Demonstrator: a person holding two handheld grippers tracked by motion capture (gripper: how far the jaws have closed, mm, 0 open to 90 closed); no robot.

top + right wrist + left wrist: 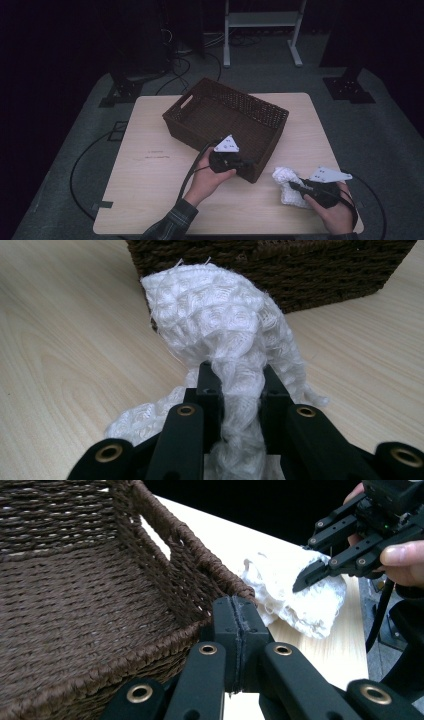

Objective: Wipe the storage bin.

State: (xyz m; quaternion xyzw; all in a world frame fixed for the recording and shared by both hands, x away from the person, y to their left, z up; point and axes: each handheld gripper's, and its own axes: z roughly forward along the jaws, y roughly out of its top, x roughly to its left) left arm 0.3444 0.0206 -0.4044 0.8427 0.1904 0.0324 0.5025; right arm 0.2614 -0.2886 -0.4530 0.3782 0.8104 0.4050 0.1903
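While the right hand-held gripper [235,385] pinches a bunched fold of the white, knobbly-knit cloth [225,325] between its black jaws, the rest of that cloth lies crumpled on the pale wooden desk [150,180], just beside the near right corner of the dark brown woven rectangular basket [225,117]. From the high view, the right hand-held gripper [295,186] sits at the cloth's [287,182] right edge, near the desk's front right corner. The left hand-held gripper [245,163] has its jaws pressed together with nothing between them, as its own view shows [235,622]; it sits at the basket's near wall [75,605], close to that same corner. Across from it, the right hand-held gripper [305,577] bites into the cloth [295,592]. The basket looks bare inside as far as shown.
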